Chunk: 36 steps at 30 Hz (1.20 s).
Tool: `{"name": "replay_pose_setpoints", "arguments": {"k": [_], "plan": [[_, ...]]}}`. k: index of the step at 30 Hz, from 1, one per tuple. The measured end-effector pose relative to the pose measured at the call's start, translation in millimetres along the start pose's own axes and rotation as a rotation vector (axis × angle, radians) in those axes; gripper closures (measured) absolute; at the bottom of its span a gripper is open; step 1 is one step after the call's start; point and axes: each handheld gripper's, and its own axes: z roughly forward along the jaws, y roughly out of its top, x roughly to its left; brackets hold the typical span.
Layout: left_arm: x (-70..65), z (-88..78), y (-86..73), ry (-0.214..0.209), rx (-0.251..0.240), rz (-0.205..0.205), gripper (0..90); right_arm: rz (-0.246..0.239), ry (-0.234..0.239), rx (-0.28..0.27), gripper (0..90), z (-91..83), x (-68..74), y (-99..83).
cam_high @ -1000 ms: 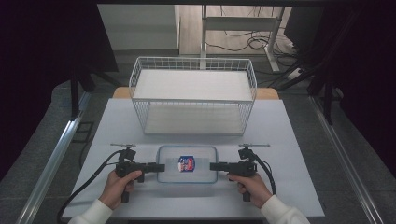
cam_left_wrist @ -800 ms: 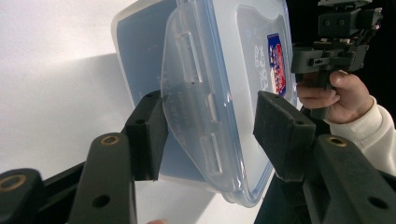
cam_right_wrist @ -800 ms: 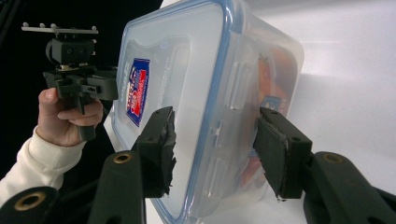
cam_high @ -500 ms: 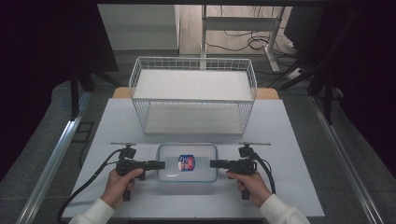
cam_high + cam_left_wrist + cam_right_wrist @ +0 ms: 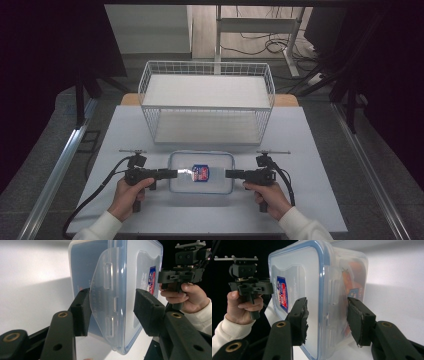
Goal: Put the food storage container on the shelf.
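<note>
A clear plastic box (image 5: pixel 216 164) with a blue-rimmed lid and a red-and-blue label lies on the white table (image 5: pixel 310 150) near its front edge. My left gripper (image 5: pixel 172 173) points at the box's left end. In the left gripper view its jaws (image 5: pixel 112 312) straddle the latch flap (image 5: pixel 105 302), which stands out from the box; the right pad stays clear of it. My right gripper (image 5: pixel 229 174) points at the right end. Its jaws (image 5: pixel 327 320) have just been closing, with the lid rim and the folded-down latch (image 5: pixel 332 300) between them, and gaps remain at both pads. Something orange (image 5: pixel 352 277) is inside.
A white wire basket (image 5: pixel 207 102) stands just behind the box, in the middle of the table. Black cables trail from both grippers towards the front edge. A metal rail (image 5: pixel 60 170) runs along the table's left side.
Both grippers have kept to the box's two ends; the left one has shifted a little. The box lies where it was.
</note>
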Motion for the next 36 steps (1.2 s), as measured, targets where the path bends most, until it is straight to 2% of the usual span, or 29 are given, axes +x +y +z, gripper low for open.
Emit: {"name": "replay_pose_setpoints", "arguments": {"k": [4, 9, 15, 25, 31, 32, 36], "plan": [[0.4, 3.5, 3.0, 0.002, 0.007, 0.001, 49.3, -0.004, -0.01, -0.011, 52.7, -0.8, -1.7, 3.3], [2.0, 4.4, 14.7, 0.002, -0.013, 0.009, 49.5, -0.027, -0.018, -0.033, 52.6, -0.6, -1.9, 15.0], [8.4, 9.0, 38.9, -0.007, -0.042, 0.047, 49.9, -0.066, -0.027, -0.07, 52.5, -0.2, -2.9, 35.1], [27.4, 22.5, 76.6, -0.028, -0.081, 0.072, 50.0, -0.096, -0.055, -0.13, 52.6, 4.5, -13.1, 74.3], [32.3, 28.0, 89.2, -0.028, -0.098, 0.071, 50.2, -0.094, -0.049, -0.156, 52.5, 7.8, -21.7, 88.9], [33.5, 28.8, 90.8, -0.031, -0.097, 0.082, 50.2, -0.094, -0.049, -0.156, 52.5, 7.8, -21.7, 88.9], [37.3, 34.0, 95.2, -0.028, -0.11, 0.078, 50.2, -0.092, -0.048, -0.176, 52.5, 9.3, -27.9, 92.5]]}}
